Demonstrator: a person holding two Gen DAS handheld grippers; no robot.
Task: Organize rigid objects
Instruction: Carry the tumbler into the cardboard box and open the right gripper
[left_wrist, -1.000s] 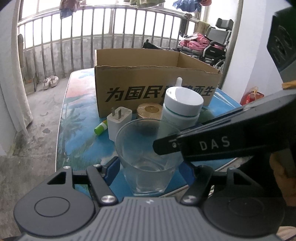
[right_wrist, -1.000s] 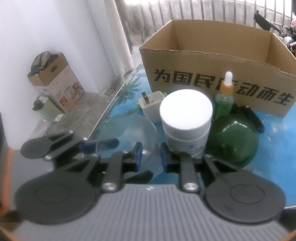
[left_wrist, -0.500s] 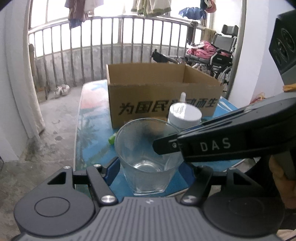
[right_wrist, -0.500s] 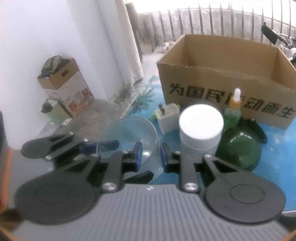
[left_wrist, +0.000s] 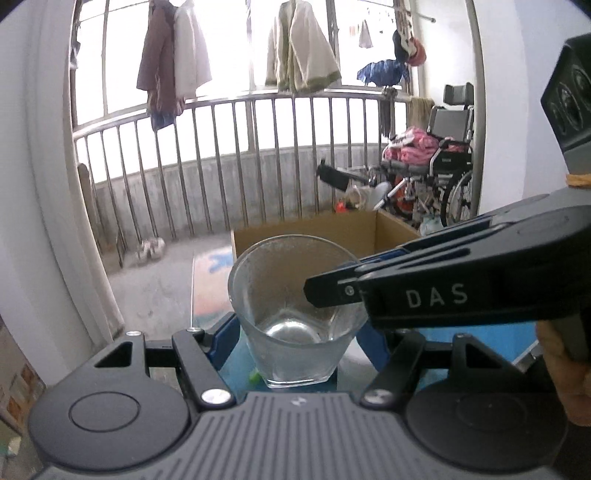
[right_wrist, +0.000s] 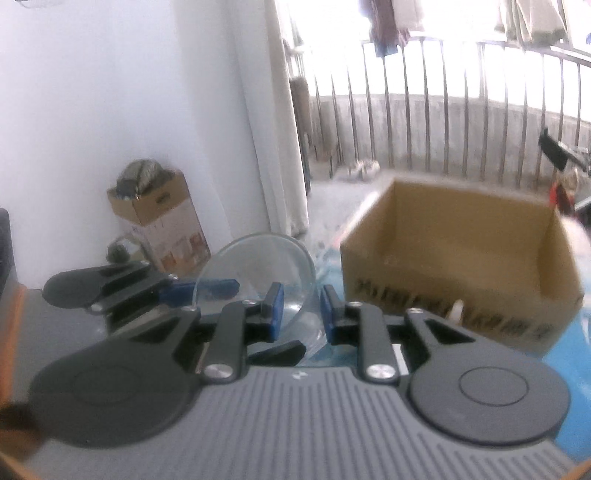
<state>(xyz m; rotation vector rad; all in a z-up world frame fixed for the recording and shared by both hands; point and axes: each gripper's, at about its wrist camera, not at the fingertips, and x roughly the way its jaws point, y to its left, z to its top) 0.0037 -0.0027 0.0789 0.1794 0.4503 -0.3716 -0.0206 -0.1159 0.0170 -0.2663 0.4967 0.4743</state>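
Observation:
A clear drinking glass (left_wrist: 291, 295) hangs upright in the air, above the blue table (left_wrist: 207, 295). My left gripper (left_wrist: 299, 343) is shut on its lower body, a blue pad on each side. My right gripper (left_wrist: 328, 280) comes in from the right and is shut on the glass's right wall, one finger inside the rim and one outside. The right wrist view is blurred; there the glass (right_wrist: 255, 266) shows its rim, with its wall running down between my right gripper's (right_wrist: 301, 314) blue pads, and my left gripper (right_wrist: 147, 288) sits at the left. The open cardboard box (left_wrist: 332, 229) (right_wrist: 461, 258) stands beyond.
A dropper tip (right_wrist: 457, 308) pokes up in front of the box. On the floor by the left wall stands a small carton (right_wrist: 162, 221). A metal railing (left_wrist: 221, 166) with hanging clothes closes off the back. A wheelchair (left_wrist: 443, 166) stands at the right.
Both grippers have risen together with the glass between them. The box has dropped lower in both views, and the white jar, green ball and plug have passed out of sight.

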